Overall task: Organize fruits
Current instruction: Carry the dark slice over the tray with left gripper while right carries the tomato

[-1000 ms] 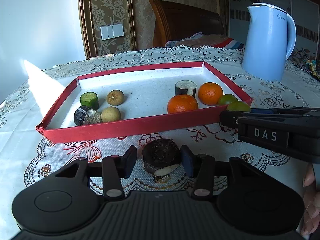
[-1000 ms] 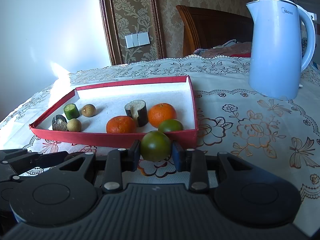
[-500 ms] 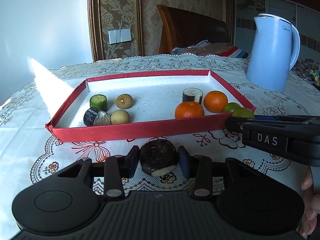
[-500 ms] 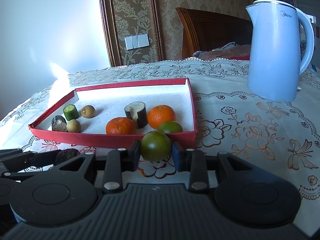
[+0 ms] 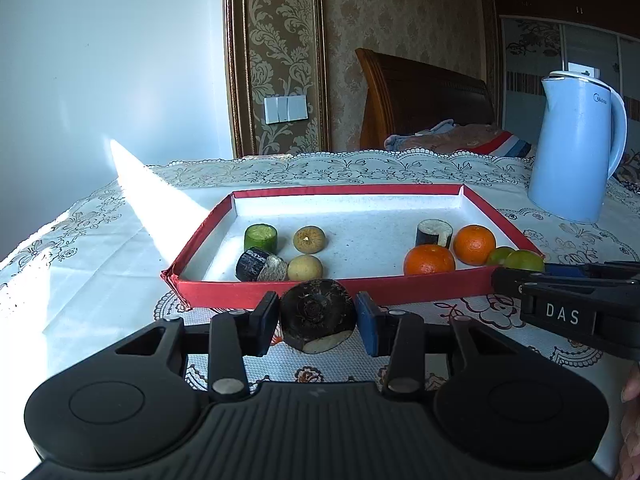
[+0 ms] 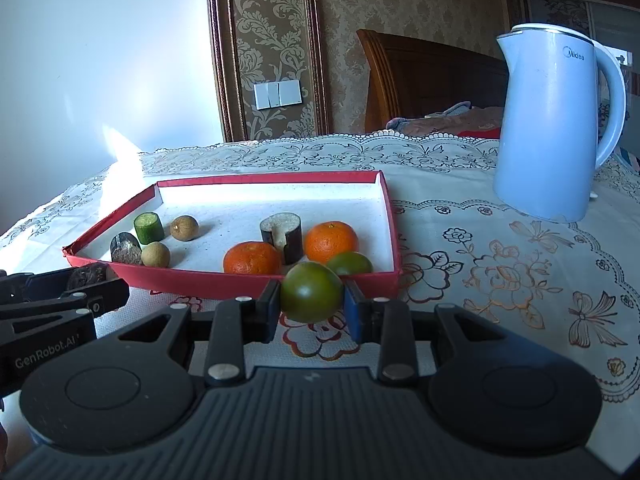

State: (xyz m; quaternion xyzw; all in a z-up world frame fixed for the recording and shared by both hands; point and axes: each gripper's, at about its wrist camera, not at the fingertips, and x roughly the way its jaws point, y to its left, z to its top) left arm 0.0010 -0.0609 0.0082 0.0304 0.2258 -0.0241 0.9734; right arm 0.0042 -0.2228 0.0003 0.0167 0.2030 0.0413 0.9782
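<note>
Blue kettle (image 6: 554,128) on lace tablecloth (image 6: 500,264) — headboard (image 6: 432,80) behind

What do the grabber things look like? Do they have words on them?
Both are black plastic. Each has a ribbed middle, two round discs, and silver screws on its arms. On the left tongs one pad is black and one is blue, and the right tongs match. Seen from the side, the right one reads "DAS" in white letters. The left one reads "GenRobot.AI". No cables or sleeves show.
</note>
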